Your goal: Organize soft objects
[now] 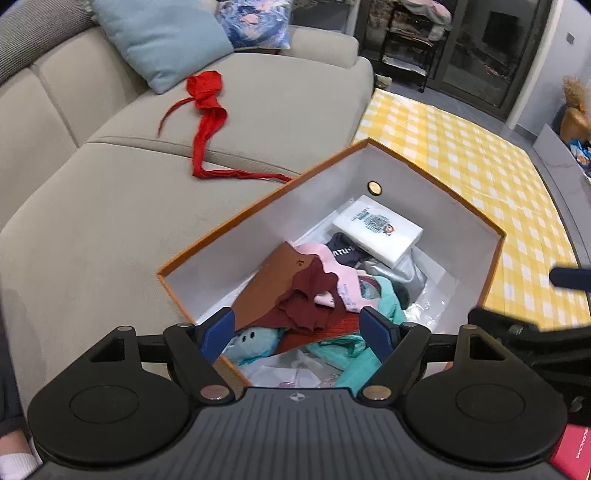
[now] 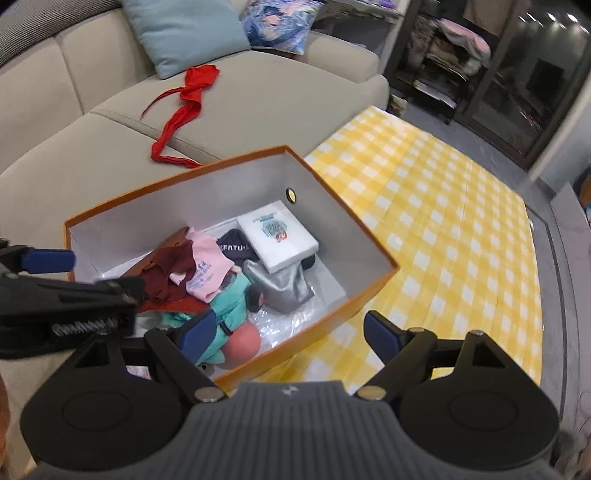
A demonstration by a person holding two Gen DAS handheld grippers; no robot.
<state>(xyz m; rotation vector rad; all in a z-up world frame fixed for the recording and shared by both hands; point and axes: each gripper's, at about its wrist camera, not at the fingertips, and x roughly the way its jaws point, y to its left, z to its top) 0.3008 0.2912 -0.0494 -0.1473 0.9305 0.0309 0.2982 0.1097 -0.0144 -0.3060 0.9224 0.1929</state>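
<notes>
An orange box [image 1: 236,226] [image 2: 170,176] with white inner walls stands by the sofa and holds soft things: a dark red cloth [image 1: 306,295] [image 2: 173,273], a pink cloth [image 1: 343,273] [image 2: 205,267], teal fabric [image 1: 384,295] [image 2: 229,295], a silver pouch [image 2: 284,284] and a white packet [image 1: 376,230] [image 2: 277,238]. A red garment [image 1: 207,122] [image 2: 181,107] lies on the sofa seat behind the box. My left gripper [image 1: 299,326] is open and empty above the near end of the box. My right gripper [image 2: 291,332] is open and empty over the box's right wall.
The beige sofa [image 1: 92,206] [image 2: 74,155] carries a light blue cushion [image 1: 162,40] [image 2: 188,33] and a patterned cushion [image 1: 255,22] [image 2: 277,22]. A yellow checked mat [image 1: 480,177] [image 2: 443,221] covers the floor to the right. A dark shelf unit [image 1: 413,40] stands at the back.
</notes>
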